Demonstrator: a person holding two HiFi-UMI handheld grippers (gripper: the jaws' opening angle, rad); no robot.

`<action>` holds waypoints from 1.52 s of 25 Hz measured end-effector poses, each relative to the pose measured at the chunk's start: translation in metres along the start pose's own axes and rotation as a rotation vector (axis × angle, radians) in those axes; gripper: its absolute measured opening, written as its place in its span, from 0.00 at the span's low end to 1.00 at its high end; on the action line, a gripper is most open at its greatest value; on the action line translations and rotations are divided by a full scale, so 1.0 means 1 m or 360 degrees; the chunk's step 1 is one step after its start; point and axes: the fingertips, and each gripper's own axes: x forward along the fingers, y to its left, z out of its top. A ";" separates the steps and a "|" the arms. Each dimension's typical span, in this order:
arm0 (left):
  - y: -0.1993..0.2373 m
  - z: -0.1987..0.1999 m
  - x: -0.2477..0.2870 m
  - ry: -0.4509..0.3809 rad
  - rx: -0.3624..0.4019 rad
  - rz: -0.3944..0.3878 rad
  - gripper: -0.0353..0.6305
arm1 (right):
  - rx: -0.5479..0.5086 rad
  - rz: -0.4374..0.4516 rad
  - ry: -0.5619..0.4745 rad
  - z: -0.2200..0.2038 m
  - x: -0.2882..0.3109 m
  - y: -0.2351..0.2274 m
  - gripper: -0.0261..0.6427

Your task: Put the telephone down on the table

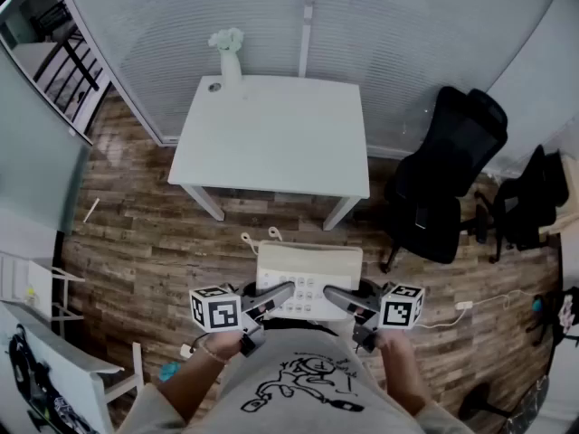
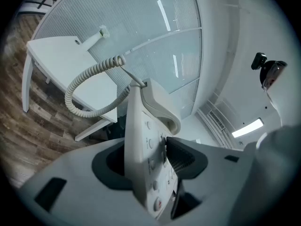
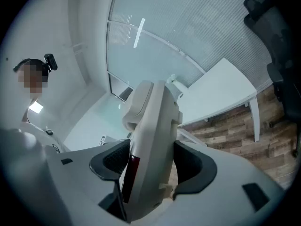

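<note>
The white desk (image 1: pixel 271 134) stands ahead of me on the wooden floor (image 1: pixel 136 233), with a black office chair (image 1: pixel 448 188) off its right side. I hold the telephone (image 1: pixel 309 274) in the air, short of the desk's near edge. My left gripper (image 1: pixel 276 298) is clamped on the telephone's left side and my right gripper (image 1: pixel 344 298) on its right. The coiled cord (image 2: pixel 84 79) loops out ahead. A small vase (image 1: pixel 229 57) stands at the desk's far left corner.
</note>
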 end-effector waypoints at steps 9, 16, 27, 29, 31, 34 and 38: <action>0.003 0.005 0.006 -0.0004 -0.0002 0.0010 0.38 | 0.0001 0.0004 0.0012 0.005 0.002 -0.005 0.49; 0.002 0.011 0.018 -0.0022 -0.0003 0.0019 0.38 | -0.0003 0.0028 -0.0009 0.018 -0.003 -0.012 0.50; -0.001 0.015 0.047 -0.0035 0.0014 0.0047 0.37 | -0.0001 0.0045 0.0011 0.035 -0.018 -0.032 0.50; -0.002 0.015 0.052 -0.0038 0.0013 0.0048 0.37 | -0.0003 0.0045 0.0014 0.037 -0.021 -0.034 0.50; -0.002 0.014 0.055 -0.0037 0.0013 0.0049 0.37 | -0.0002 0.0043 0.0018 0.038 -0.023 -0.036 0.50; -0.003 0.014 0.060 -0.0040 0.0015 0.0043 0.37 | 0.0000 0.0041 0.0021 0.041 -0.027 -0.039 0.50; -0.002 0.016 0.060 -0.0051 0.0003 0.0063 0.37 | 0.0008 0.0052 0.0032 0.043 -0.024 -0.040 0.50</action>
